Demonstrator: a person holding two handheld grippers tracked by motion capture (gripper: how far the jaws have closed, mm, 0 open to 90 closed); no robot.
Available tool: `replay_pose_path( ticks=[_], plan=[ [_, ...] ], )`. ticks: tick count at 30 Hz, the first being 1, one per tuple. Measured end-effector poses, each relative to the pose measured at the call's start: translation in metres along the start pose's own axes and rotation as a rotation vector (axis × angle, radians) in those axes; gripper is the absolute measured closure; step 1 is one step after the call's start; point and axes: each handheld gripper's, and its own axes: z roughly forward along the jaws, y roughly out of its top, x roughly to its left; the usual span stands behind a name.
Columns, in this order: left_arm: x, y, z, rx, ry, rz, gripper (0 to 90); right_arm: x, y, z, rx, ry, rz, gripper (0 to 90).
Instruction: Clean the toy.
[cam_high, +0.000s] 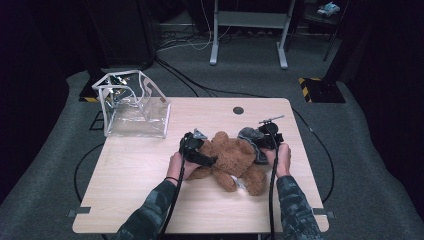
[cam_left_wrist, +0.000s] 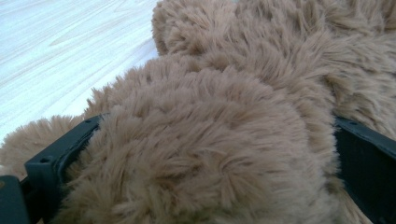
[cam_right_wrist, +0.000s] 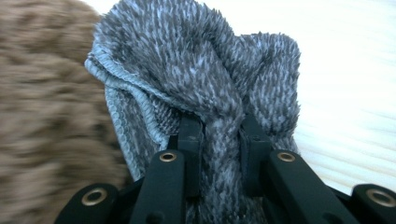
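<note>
Teddy bear (cam_high: 235, 160): lies on the table (cam_high: 130, 170) right of its middle, between the person's two hands; likely kept flat so the garment can be worked along its body.
Grey fleece garment (cam_high: 252, 137): bunched at the bear's far right side, touching the brown fur; it seems to be in the course of being pulled on or off, though which cannot be told.
Left hand-held gripper (cam_high: 207, 161): jaws spread around a thick fold of the bear's fur, one on each side, apparently anchoring the toy against the pull.
Right hand-held gripper (cam_right_wrist: 219, 140): jaws pressed together on a twisted rope of the grey fleece.
Hands: both forearms come in low, left hand (cam_high: 176, 165) angled right, right hand (cam_high: 282, 157) pointing forward.
Clear bag (cam_high: 132, 105): stands open at the far left corner, well apart.
</note>
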Motion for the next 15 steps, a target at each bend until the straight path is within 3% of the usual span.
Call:
replay_pose_path(
  ticks=[2, 5, 7, 9, 11, 13, 14, 15],
  plan=[
    [0.000, 0.000, 0.000, -0.002, 0.000, 0.000, 0.0, -0.004, 0.000, -0.001, 0.000, -0.024, 0.013, 75.0],
    [0.000, 0.000, 0.000, -0.001, 0.000, -0.001, 0.0, -0.006, 0.002, -0.009, -0.007, -0.017, 0.026, 74.8],
    [0.001, 0.000, 0.000, -0.002, 0.000, -0.008, 0.0, -0.004, 0.005, -0.022, -0.055, 0.023, 0.047, 74.8],
    [0.001, 0.000, 0.001, -0.006, -0.001, -0.010, 0.0, 0.002, 0.009, -0.033, -0.120, 0.126, 0.038, 74.8],
    [0.001, 0.000, 0.002, -0.005, 0.003, -0.013, 0.0, 0.017, 0.012, -0.034, -0.100, 0.156, -0.028, 74.8],
    [0.001, 0.001, 0.002, -0.001, 0.008, -0.009, 0.0, 0.030, 0.012, -0.024, -0.036, 0.118, -0.090, 74.9],
    [0.000, 0.001, 0.001, -0.001, 0.008, -0.009, 0.0, 0.032, 0.012, -0.017, -0.010, 0.090, -0.100, 75.0],
    [0.000, 0.001, 0.001, -0.002, 0.008, -0.010, 0.0, 0.030, 0.010, -0.009, -0.001, 0.091, -0.085, 75.0]
  ],
)
